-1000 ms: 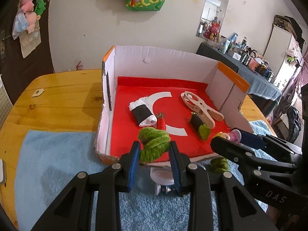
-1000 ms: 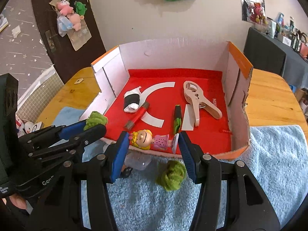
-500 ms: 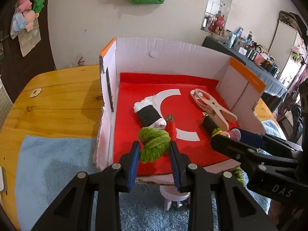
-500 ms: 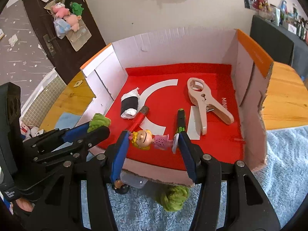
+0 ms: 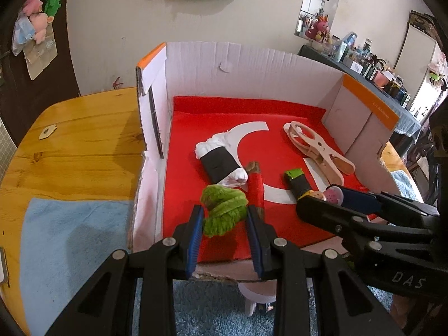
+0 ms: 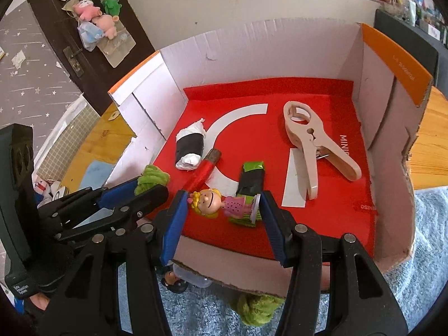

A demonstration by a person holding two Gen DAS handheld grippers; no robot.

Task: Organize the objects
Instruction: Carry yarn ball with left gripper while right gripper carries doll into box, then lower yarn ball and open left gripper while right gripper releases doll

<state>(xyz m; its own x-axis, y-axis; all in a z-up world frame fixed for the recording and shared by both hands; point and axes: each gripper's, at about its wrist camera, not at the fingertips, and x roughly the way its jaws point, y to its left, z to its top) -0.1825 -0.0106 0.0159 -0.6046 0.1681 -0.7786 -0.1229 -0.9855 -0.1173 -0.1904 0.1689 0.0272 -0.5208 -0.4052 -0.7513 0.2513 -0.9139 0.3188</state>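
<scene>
My left gripper point(image 5: 222, 218) is shut on a green yarn bundle point(image 5: 222, 210), held above the near left part of the red floor of the open cardboard box point(image 5: 252, 64). My right gripper point(image 6: 222, 204) is shut on a small doll figure point(image 6: 215, 200) with yellow hair and a pink dress, held sideways over the near middle of the box point(image 6: 397, 64). Each gripper shows in the other view: the right gripper point(image 5: 322, 196) at the right, the left gripper point(image 6: 151, 180) at the left with its green yarn bundle point(image 6: 151, 179).
In the box lie a black-and-white roll point(image 5: 221, 162), a red stick point(image 5: 256, 187), a black-and-green bar point(image 6: 250, 177) and a large beige clamp point(image 6: 310, 142). A second green yarn ball point(image 6: 256, 308) and small toys point(image 6: 173, 281) lie on the blue towel point(image 5: 70, 232) before the box.
Both grippers have moved forward and down, from over the towel's side of the front wall to above the box floor, each still holding its object.
</scene>
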